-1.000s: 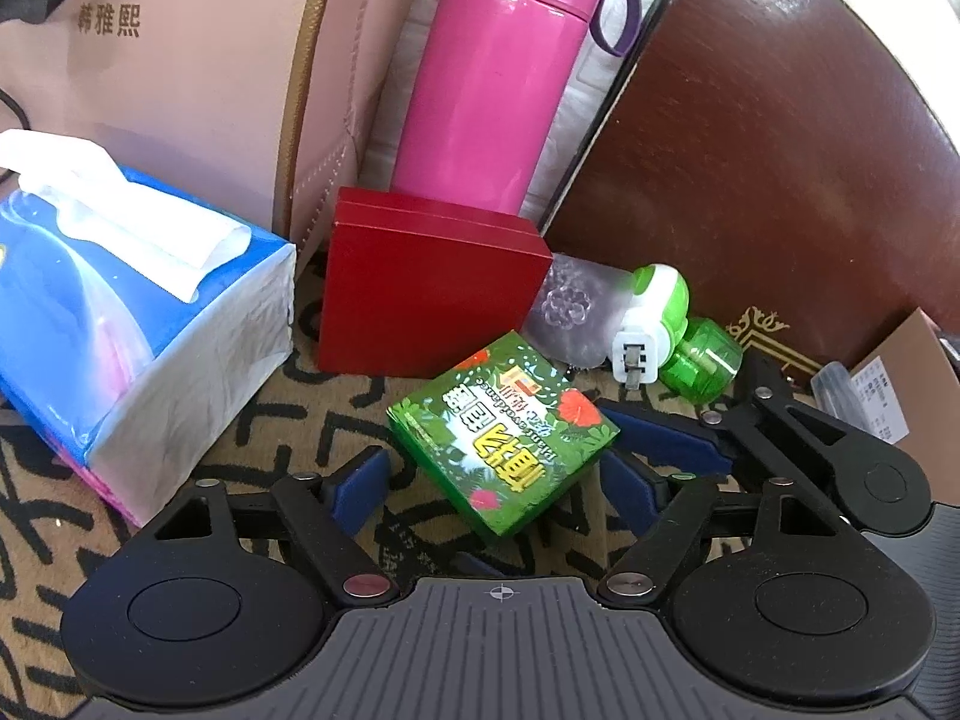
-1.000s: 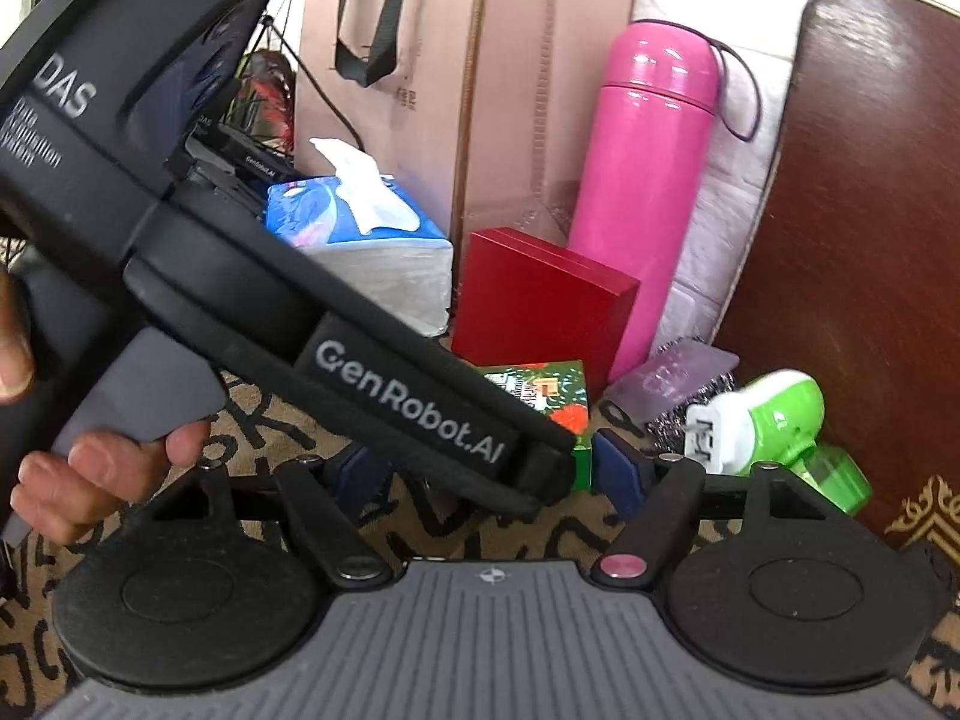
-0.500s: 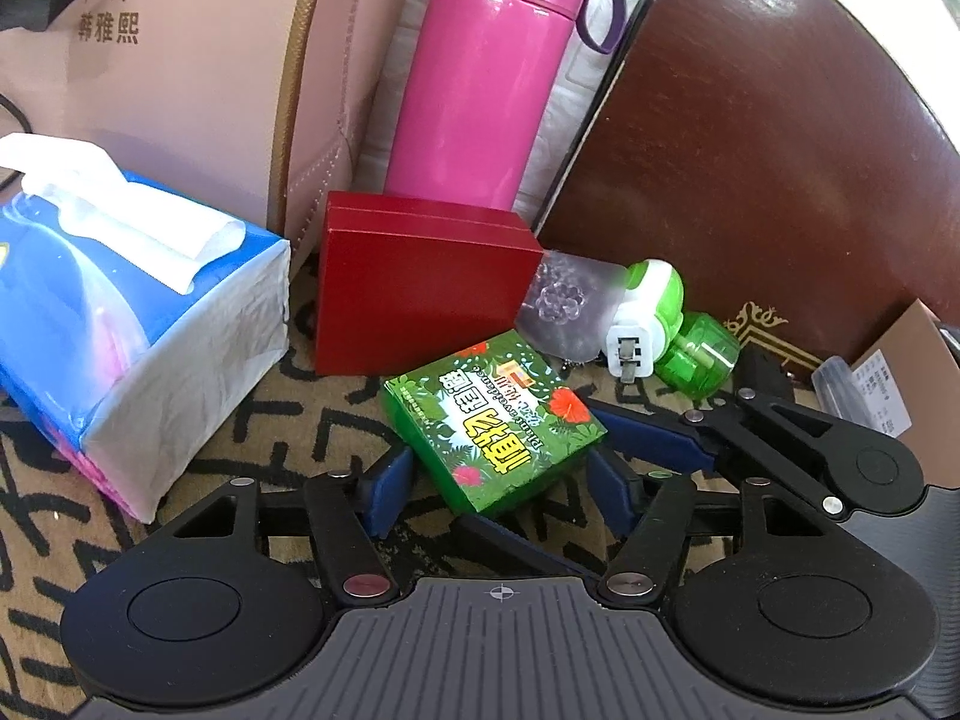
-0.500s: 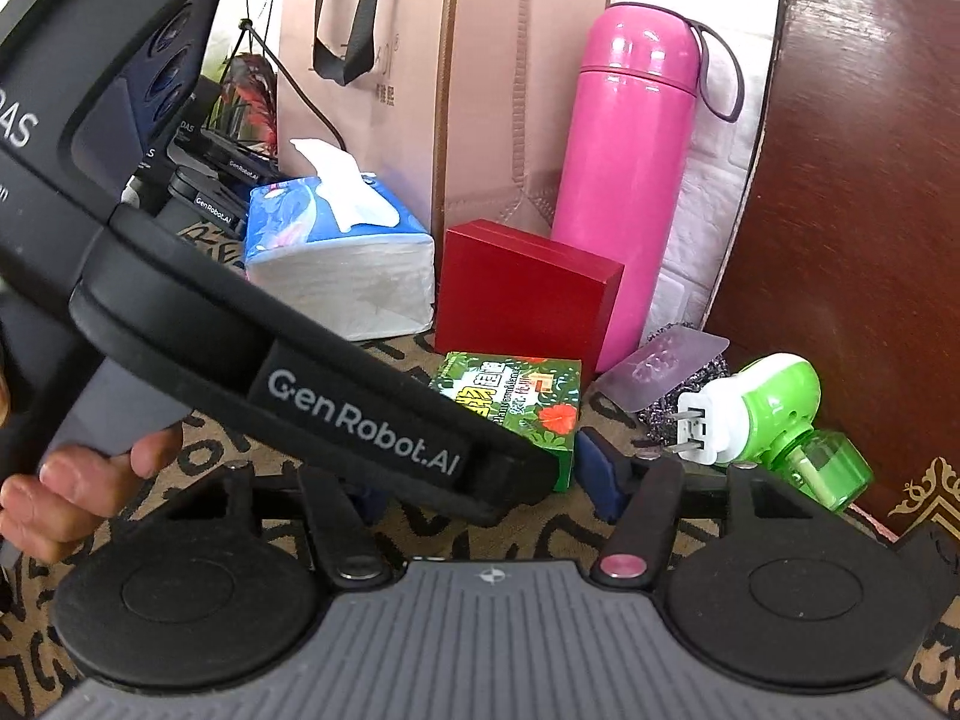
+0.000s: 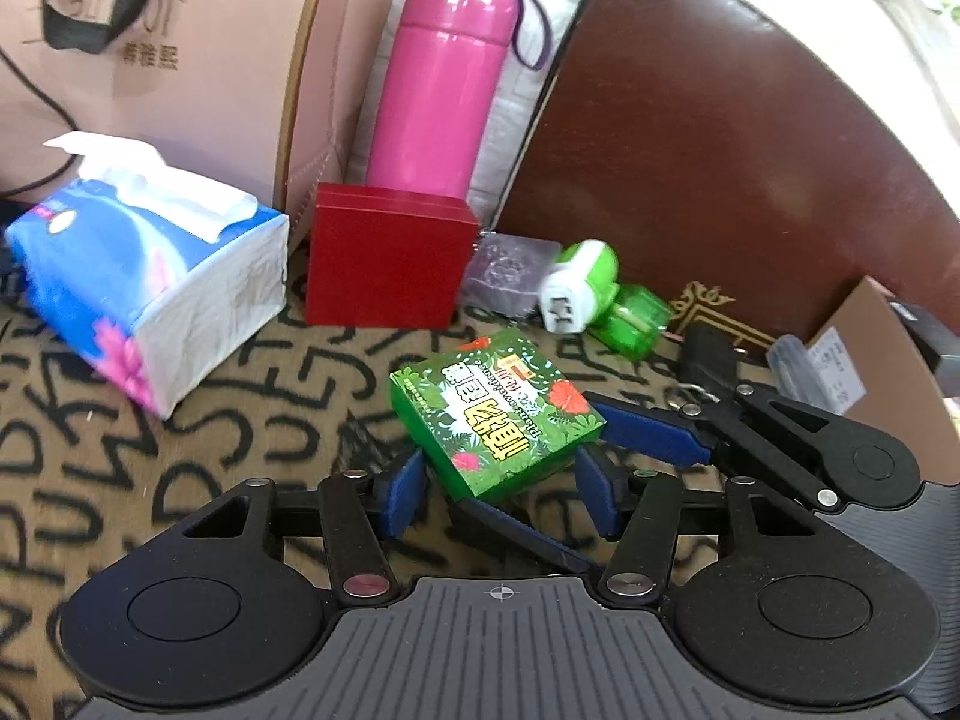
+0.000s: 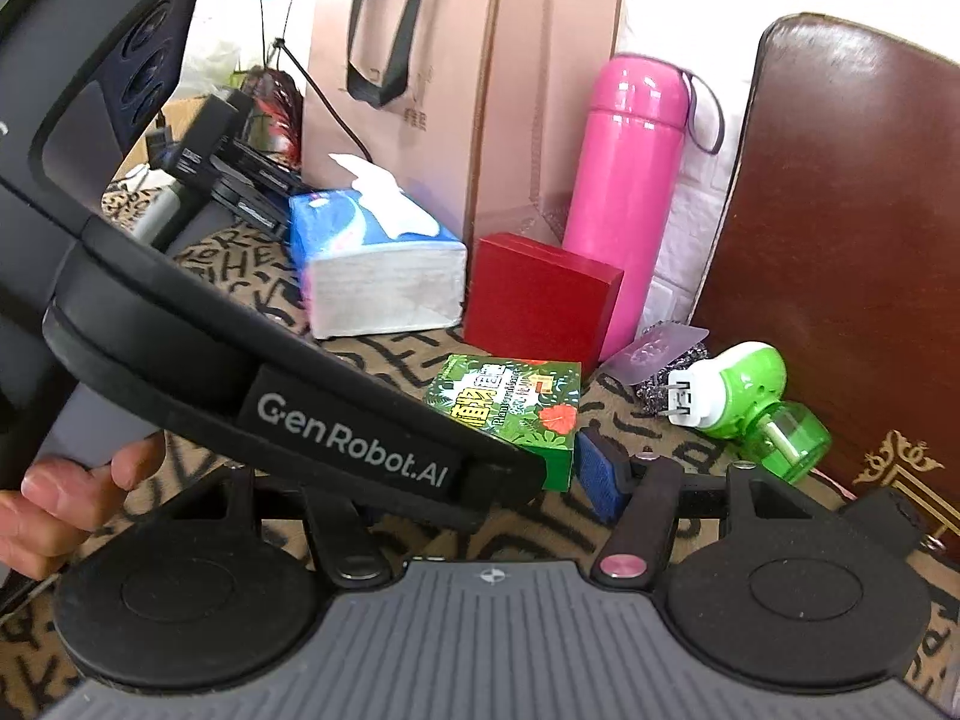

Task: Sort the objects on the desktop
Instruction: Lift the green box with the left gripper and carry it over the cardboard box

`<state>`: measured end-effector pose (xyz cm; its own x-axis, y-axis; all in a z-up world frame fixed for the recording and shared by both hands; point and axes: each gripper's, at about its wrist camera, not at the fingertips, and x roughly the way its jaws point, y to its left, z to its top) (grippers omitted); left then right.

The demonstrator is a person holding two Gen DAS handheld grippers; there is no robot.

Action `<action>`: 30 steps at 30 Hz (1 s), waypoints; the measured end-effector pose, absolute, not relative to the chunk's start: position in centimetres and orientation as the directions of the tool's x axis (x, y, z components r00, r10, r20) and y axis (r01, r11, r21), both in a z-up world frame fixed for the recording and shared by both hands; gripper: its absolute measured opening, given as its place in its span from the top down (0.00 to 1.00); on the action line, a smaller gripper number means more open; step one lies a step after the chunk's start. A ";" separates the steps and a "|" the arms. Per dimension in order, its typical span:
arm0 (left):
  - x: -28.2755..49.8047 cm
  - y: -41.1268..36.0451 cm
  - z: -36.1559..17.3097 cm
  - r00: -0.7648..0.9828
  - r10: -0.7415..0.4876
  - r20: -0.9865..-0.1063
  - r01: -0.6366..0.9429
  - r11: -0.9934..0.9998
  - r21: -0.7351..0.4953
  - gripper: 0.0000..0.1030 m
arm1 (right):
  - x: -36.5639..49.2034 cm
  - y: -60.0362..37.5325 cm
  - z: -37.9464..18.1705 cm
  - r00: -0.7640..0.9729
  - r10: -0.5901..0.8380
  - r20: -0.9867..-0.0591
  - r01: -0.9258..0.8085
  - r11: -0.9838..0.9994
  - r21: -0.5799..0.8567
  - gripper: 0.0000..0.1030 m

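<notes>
The green box lies on the patterned cloth, between both pairs of blue pads. The left gripper is closing, its pads apart from the box. The right gripper clamps the box from its sides.

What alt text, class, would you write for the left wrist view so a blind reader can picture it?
A small green box sits between the closing blue pads of the left gripper, with the right gripper pinching it from the right. Behind stand a red box, pink flask and tissue pack.
</notes>
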<state>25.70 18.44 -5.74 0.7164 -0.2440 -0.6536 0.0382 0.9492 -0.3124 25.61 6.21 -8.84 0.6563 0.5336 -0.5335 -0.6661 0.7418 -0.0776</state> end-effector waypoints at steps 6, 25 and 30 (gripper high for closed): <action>21.5 16.8 -4.3 0.733 -0.235 -0.639 0.024 0.947 -0.321 0.47 | 21.3 4.8 -7.1 0.669 0.540 -0.511 -0.660 0.747 -0.076 0.35; 9.8 7.9 0.8 0.742 -0.280 -0.609 0.125 0.950 -0.285 0.47 | 8.2 -2.8 -3.0 0.758 0.485 -0.436 -0.568 0.819 -0.075 0.35; 8.2 3.1 2.0 0.741 -0.329 -0.585 0.226 0.943 -0.244 0.47 | 5.3 -6.5 -1.9 0.817 0.422 -0.393 -0.487 0.870 -0.079 0.35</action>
<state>8.21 3.05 1.97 0.7411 -0.3292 -0.5851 0.2260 0.9430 -0.2443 5.25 -6.51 -1.94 0.8169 0.4220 -0.3933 -0.4873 0.8696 -0.0791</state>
